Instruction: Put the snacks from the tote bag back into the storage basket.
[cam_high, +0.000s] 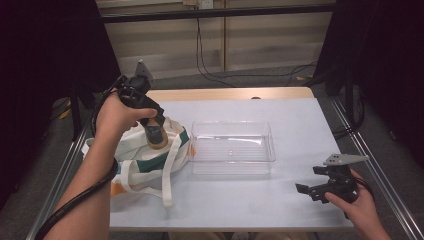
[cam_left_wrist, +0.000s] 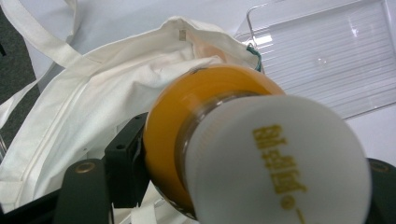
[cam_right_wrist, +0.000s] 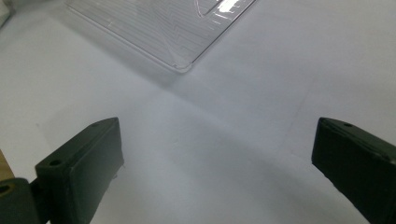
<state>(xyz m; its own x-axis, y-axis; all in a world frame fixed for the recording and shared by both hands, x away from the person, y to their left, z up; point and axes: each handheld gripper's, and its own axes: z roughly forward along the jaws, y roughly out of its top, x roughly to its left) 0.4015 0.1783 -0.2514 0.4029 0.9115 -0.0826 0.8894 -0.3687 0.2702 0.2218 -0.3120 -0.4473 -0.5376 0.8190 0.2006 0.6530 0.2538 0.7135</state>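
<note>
- the surface (cam_high: 300, 130) is a pale sheet-covered top, with everything sitting on its left and middle
- white tote bag (cam_high: 145, 160) with green trim is slumped at the left side, mouth facing up, straps trailing toward the near edge
- clear plastic tray (cam_high: 232, 147) sits just to the right of the bag, nearly touching it, and looks empty
- left gripper (cam_high: 156, 131) is clamped on a bottle (cam_left_wrist: 224, 154) with an orange body and white cap, held right over the bag's mouth. in the left gripper view the cap points back at the camera, so the long axis runs along the jaws
- so my guess is the key bit is: the tray lies to the right of the bottle, a short sideways hop, and the left hand is way nearer to it
- right gripper (cam_high: 320, 189) is parked near the right front corner of the surface, jaws spread wide with nothing between them, well apart from the tray
</note>
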